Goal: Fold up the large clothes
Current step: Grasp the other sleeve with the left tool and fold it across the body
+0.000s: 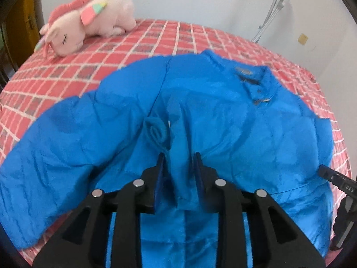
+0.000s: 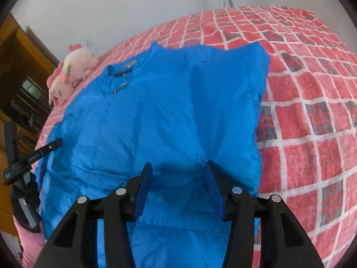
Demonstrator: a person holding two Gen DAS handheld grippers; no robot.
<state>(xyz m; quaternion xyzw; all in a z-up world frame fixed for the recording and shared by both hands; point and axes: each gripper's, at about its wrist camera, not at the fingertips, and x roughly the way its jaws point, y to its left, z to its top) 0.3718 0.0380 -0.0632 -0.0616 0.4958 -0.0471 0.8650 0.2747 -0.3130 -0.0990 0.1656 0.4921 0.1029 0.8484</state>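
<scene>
A large blue jacket (image 1: 223, 116) lies spread on the red checked bed, collar at the far side; it also shows in the right wrist view (image 2: 156, 116). My left gripper (image 1: 179, 163) sits low over the jacket's middle, its jaws partly apart with a raised fold of blue cloth (image 1: 180, 174) between them; I cannot tell whether they pinch it. My right gripper (image 2: 178, 174) is open, its jaws wide apart just over the jacket's right part, with flat cloth under them. The right gripper's tip (image 1: 334, 176) shows at the left wrist view's right edge.
A pink plush toy (image 1: 89, 20) lies on the bed (image 1: 67, 67) at the far left, beyond the jacket; it also shows in the right wrist view (image 2: 69, 76). A white wall stands behind the bed. Wooden furniture (image 2: 20, 71) stands to the left.
</scene>
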